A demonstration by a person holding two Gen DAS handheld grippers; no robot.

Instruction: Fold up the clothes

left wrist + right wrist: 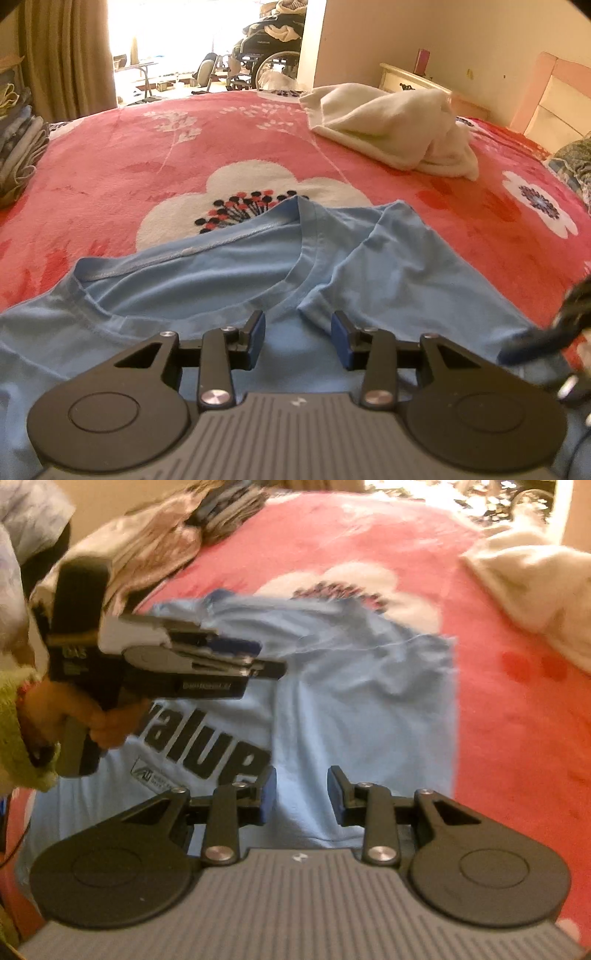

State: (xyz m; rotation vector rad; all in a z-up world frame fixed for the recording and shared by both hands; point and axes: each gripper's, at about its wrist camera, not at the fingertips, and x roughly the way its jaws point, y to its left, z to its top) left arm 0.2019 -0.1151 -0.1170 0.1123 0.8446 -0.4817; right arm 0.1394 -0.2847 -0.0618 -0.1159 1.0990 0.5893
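A light blue T-shirt [229, 273] with dark lettering lies spread on the pink flowered bedspread [110, 162]. In the left wrist view its collar faces away, and my left gripper [298, 339] hovers open and empty just above the fabric below the neckline. In the right wrist view the T-shirt [362, 701] has its right side folded over the front. My right gripper [301, 797] is open and empty over the lower part of the shirt. The left gripper also shows in the right wrist view [258, 657], held in a hand above the shirt's upper left.
A crumpled white garment [399, 125] lies on the far right of the bed, also in the right wrist view [535, 587]. A stack of folded clothes [22, 147] sits at the left edge. A nightstand [410, 79], headboard [554, 96] and wheelchair [266, 51] stand beyond.
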